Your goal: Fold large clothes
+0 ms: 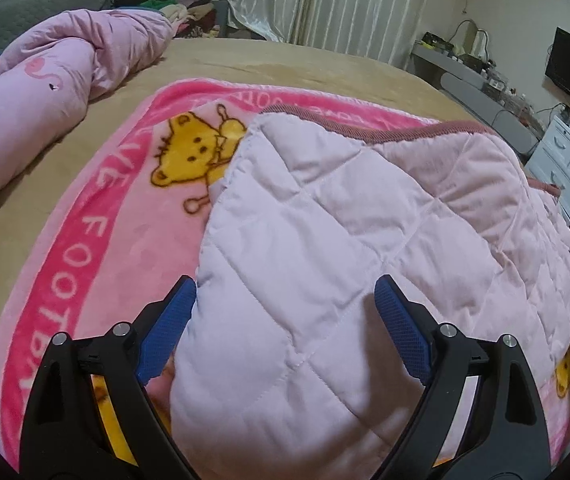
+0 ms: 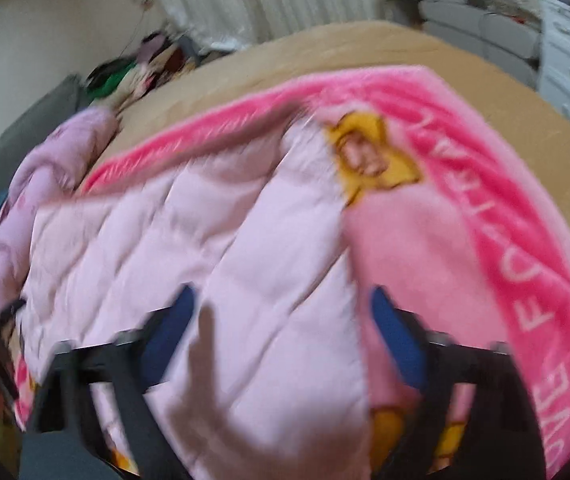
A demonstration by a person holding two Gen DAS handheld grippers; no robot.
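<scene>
Bedroom, tan bed [image 1: 317, 68] filling the middle, pale curtain [image 1: 325, 0] behind, grey bench [image 1: 481, 96] and white drawers [image 1: 561, 160] far right. Well left of the left fingers [image 1: 285, 312], rumpled lilac duvet [image 1: 37, 108] bunched on the bed. Just left of those fingers, pink blanket [image 1: 125, 216] spread flat, hot-pink border with white lettering, yellow bear [image 1: 193, 156] ahead. Between and ahead of the fingers, pale quilted lining [image 1: 325, 240] of the same blanket folded back over the printed side, dusty-pink trim along its far edge. Left fingers wide apart, blue pads either side of the fold, left pad right against the cloth edge, not pinching it.

Right wrist view blurred. Far left of the right fingers [image 2: 281, 332], the duvet [image 2: 57, 160] again. Quilted lining [image 2: 205, 248] between and ahead of these fingers, printed pink side [image 2: 425, 240] off to the right. Right fingers parted with cloth between them; grip on it impossible to tell through the blur.
</scene>
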